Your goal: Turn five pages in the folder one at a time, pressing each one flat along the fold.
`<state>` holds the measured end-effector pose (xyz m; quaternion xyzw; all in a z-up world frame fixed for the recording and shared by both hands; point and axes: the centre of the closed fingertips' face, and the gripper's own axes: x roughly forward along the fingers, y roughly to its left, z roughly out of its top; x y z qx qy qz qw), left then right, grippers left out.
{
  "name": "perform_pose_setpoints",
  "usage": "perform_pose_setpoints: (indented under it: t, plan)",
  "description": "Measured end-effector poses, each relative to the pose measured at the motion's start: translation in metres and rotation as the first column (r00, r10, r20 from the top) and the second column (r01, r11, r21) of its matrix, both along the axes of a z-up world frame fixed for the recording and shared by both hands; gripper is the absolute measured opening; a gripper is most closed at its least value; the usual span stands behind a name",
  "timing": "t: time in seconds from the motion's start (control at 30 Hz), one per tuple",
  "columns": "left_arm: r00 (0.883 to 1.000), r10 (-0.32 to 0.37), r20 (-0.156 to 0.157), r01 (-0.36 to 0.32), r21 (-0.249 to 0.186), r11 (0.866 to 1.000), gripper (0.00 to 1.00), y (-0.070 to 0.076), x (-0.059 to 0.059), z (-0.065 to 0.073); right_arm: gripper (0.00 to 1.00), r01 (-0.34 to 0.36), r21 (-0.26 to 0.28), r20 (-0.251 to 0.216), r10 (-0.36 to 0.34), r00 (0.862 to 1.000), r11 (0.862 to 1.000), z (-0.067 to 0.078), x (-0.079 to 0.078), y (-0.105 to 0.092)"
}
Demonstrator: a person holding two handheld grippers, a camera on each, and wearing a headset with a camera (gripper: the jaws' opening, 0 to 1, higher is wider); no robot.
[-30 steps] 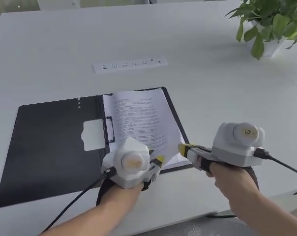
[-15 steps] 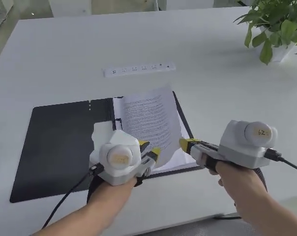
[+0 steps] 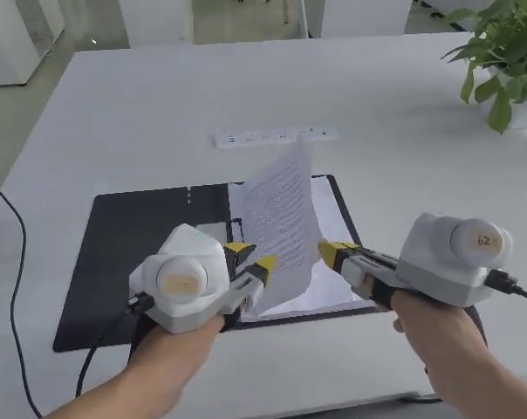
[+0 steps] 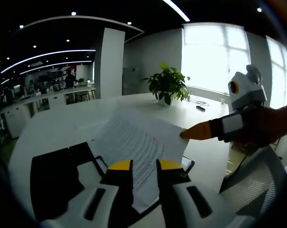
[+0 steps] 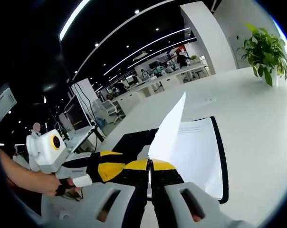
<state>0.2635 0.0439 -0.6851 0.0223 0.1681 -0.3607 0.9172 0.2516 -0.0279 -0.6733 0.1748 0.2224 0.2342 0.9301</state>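
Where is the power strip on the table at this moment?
In the head view, the power strip lies flat on the white table, just beyond the far edge of the open folder, left of the plant.

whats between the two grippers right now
In the head view, a lifted page of the folder stands between them. The right gripper pinches its edge, and the left gripper, jaws apart, is at its other side.

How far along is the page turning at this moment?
Done: nothing apparent; the folder's left cover shows no turned sheet. In hand: the right gripper pinches one page, lifted upright; the left gripper is open beside it. Left: laying it over, pressing the fold, further pages.
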Motion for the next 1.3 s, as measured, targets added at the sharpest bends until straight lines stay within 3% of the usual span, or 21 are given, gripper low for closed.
perform_pose_setpoints:
  t: [0.17,0.63,1.23,1.3]
  plan:
    - [0.999,0.028,0.017,-0.028,0.012,1.0,0.18,0.021,0.0,0.004,0.0,-0.032,0.006,0.017,0.032,0.999,0.999,0.009,0.001,0.016]
    - [0.994,0.107,0.026,-0.107,0.019,0.994,0.18,0.074,-0.008,0.012,0.0,-0.118,0.031,0.051,0.116,0.992,0.993,0.024,0.004,0.063]
    - [0.98,0.199,0.023,-0.2,0.028,0.979,0.18,0.131,-0.017,0.011,0.0,-0.233,0.024,0.029,0.232,0.972,0.972,0.013,0.005,0.132]
    - [0.977,0.211,0.019,-0.211,0.03,0.977,0.18,0.138,-0.017,0.01,0.0,-0.253,-0.002,0.026,0.253,0.967,0.968,0.009,0.004,0.138]
